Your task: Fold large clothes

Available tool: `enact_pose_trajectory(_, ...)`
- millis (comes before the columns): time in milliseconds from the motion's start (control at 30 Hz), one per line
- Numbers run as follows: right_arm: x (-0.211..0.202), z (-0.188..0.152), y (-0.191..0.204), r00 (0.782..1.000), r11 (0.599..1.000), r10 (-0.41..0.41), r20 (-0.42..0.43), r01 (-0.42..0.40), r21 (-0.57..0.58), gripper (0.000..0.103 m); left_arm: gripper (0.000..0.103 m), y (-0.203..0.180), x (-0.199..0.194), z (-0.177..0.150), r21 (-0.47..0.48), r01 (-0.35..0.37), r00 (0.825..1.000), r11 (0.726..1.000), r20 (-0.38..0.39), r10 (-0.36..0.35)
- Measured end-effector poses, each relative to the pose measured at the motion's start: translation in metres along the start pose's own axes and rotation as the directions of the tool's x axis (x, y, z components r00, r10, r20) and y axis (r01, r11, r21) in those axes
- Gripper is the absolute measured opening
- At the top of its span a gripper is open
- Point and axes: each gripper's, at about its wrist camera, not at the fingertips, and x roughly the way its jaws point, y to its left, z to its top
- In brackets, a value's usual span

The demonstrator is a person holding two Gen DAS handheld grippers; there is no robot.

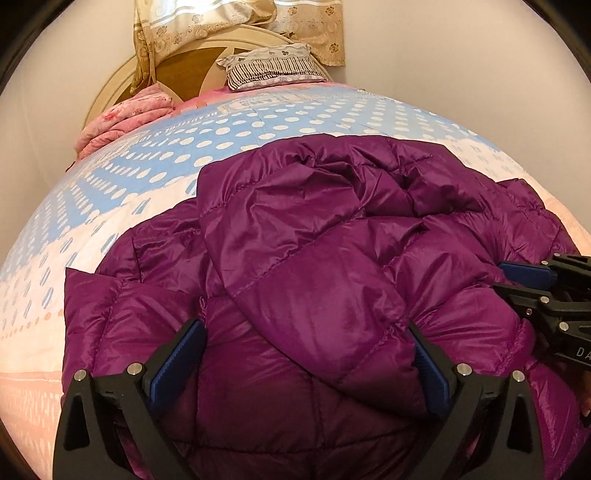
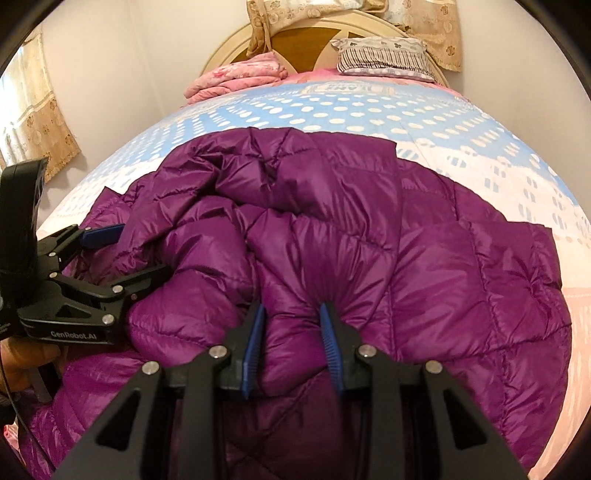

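Purple quilted down jacket (image 1: 317, 266) spread rumpled across the near half of a bed, on a bedsheet (image 1: 155, 162) printed with white dots on blue that turns white, then pink toward the near edge. Upper layer of the jacket folded over toward the near side, puffy and creased, with flatter quilted panels lying out to the right in the right wrist view (image 2: 480, 266). Left gripper (image 1: 308, 354) low over the near part of the jacket, jaws spread wide, blue pads (image 1: 173, 363) standing either side of a rounded fold of purple fabric without squeezing it; right-hand pad just touching the fold's stitched edge. Right gripper (image 2: 293, 347) clamped on a bunched ridge of the jacket, fabric puckered in radiating creases between its blue pads (image 2: 330, 350). Both grippers close beside each other at the near edge, each visible at the side of the other's view. Part of a hand (image 2: 22, 360) seen under the left gripper's black body at the far left of the right wrist view. At the far end of the bed, a folded pink quilt (image 1: 122, 123) to the left, a striped pillow (image 1: 273, 66) to the right, a rounded cream headboard (image 1: 122, 77) behind them, and a beige floral curtain (image 1: 236, 22) hanging above.
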Motion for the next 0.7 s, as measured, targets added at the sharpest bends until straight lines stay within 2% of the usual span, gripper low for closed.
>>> enact_pose_trajectory(700,0.0005,-0.0008,0.0009,1.000,1.000,-0.005,0.000,0.005,-0.006,0.035,0.102,0.0001,0.0004,-0.0008,-0.007,0.006,1.000,1.000,-0.003,-0.006)
